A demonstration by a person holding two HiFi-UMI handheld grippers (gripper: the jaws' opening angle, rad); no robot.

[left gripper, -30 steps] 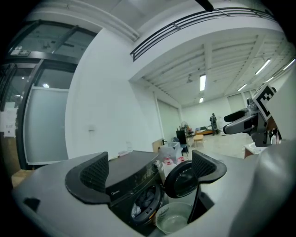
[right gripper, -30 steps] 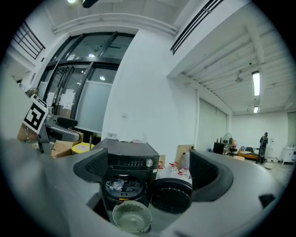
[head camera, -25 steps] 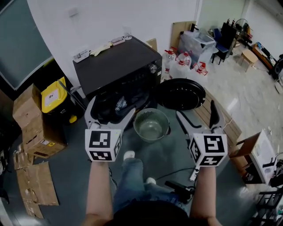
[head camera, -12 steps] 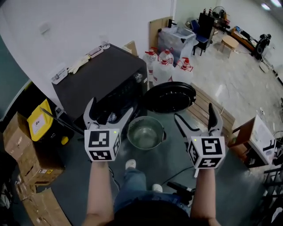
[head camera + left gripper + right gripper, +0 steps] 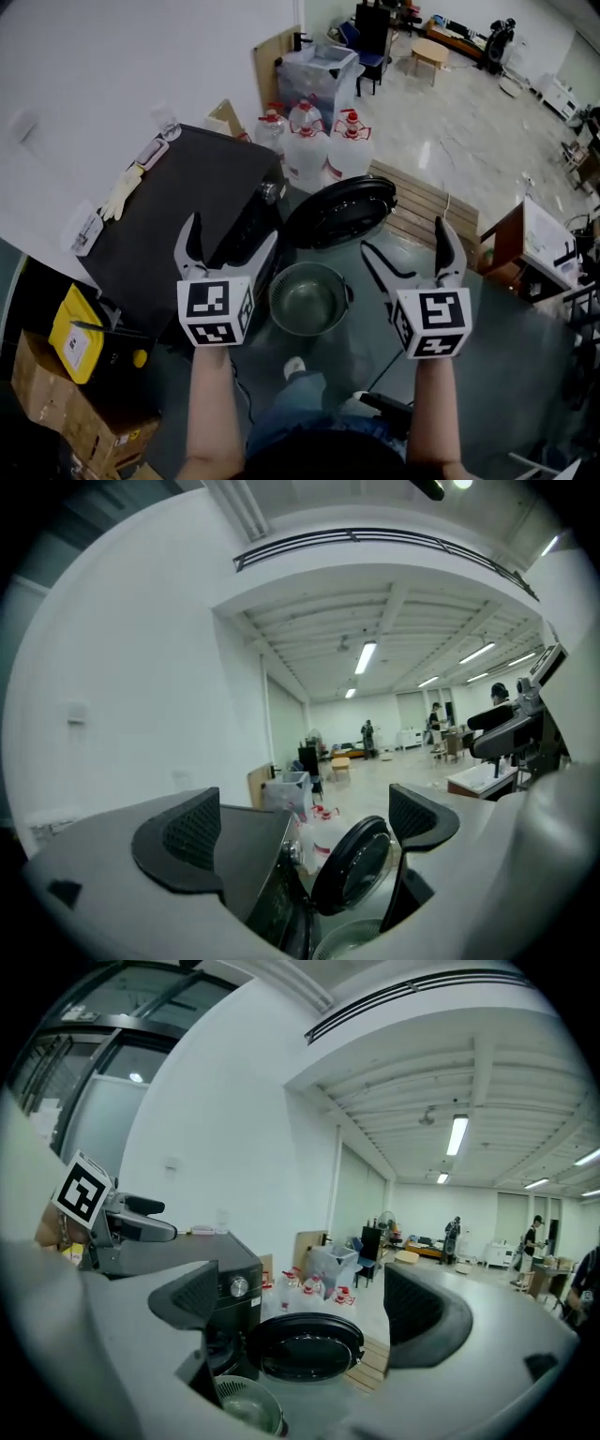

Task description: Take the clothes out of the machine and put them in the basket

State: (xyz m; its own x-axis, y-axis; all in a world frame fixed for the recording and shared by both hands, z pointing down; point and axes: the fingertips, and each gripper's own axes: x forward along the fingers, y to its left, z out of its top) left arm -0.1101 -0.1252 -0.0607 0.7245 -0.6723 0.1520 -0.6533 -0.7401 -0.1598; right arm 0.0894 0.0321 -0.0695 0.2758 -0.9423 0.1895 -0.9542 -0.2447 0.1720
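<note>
The left gripper point(image 5: 232, 236) and right gripper point(image 5: 403, 239) have jaws wide apart, holding nothing, near the empty basket point(image 5: 278, 292); no clothes show, probably inside the open machine point(image 5: 187, 211), and they should be soft and floppy, so grab a thick bunch.

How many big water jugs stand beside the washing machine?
3, clustered on the floor beside the machine: left jug at its back corner, middle jug beside it, right jug farthest from it. More may hide behind them.
</note>
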